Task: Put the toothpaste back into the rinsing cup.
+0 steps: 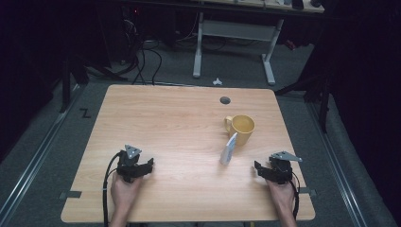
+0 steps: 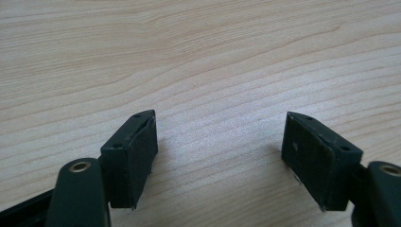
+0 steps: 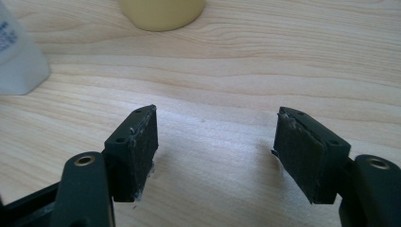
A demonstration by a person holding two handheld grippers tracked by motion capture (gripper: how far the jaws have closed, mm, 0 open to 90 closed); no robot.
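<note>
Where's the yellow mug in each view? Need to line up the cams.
High view: yellow mug stands right of centre on the table, handle to the left, just behind the white packet.
Left gripper view: the picture takes in bare wood between the open left gripper jaws, no mug.
Right gripper view: mug base at the top edge, left of centre.
Shared landmark: the white packet, at the left edge in the right gripper view.

Light wood bench (image 1: pixel 179 132), yellow mug (image 1: pixel 242 128) on the right side with a small white tube (image 1: pixel 228 150) touching it in front.
</note>
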